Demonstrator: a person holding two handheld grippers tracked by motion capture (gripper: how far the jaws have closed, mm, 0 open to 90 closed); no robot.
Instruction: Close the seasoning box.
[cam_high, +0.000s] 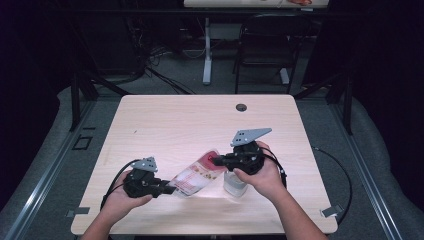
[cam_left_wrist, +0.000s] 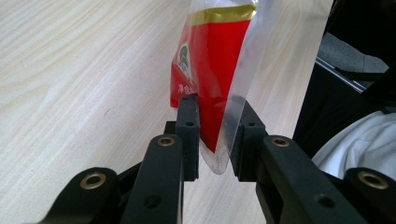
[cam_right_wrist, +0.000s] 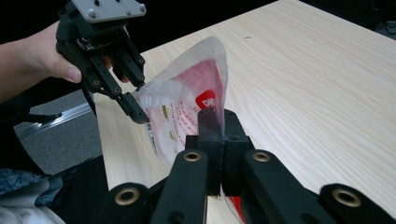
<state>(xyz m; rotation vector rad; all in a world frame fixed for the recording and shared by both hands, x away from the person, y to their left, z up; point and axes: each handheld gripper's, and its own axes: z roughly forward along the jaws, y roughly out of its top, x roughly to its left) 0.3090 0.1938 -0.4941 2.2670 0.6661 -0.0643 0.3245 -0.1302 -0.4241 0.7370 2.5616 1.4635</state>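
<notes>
Pale wood grain covered the table (cam_high: 165, 120) in the high view, a rounded-corner top with a small dark grommet hole (cam_high: 241, 107) near its far edge. Near the front edge, a clear plastic pouch (cam_high: 197, 175) with red and white printing hung stretched between the two tools, lifted off the wood. The left gripper (cam_high: 169, 189) clamped its near-left end; the right gripper (cam_high: 215, 160) pinched its far-right end. A small clear container (cam_high: 234, 184) stood under the right hand (cam_high: 262, 175), mostly hidden, its contents impossible to make out. The left hand (cam_high: 120, 199) was partly cut off at the bottom. Beyond the table lay grey floor, loose cables, a black chair (cam_high: 265, 45) and a white desk leg (cam_high: 207, 50) (the room's edges sank into darkness).

In the left gripper view, the left gripper (cam_left_wrist: 215, 135) had its jaws narrowly closed on the pouch (cam_left_wrist: 212, 70), the glossy film crumpled between the black pads. The red panel carried a gold band and small print too blurred to read. White cloth showed at the right edge.

In the right gripper view, the right gripper (cam_right_wrist: 219, 128) was closed tight on a fold of the pouch (cam_right_wrist: 187, 102), which ballooned upward, translucent and wrinkled. The left gripper (cam_right_wrist: 137, 105) bit the pouch's other corner, its grey plate on top.
</notes>
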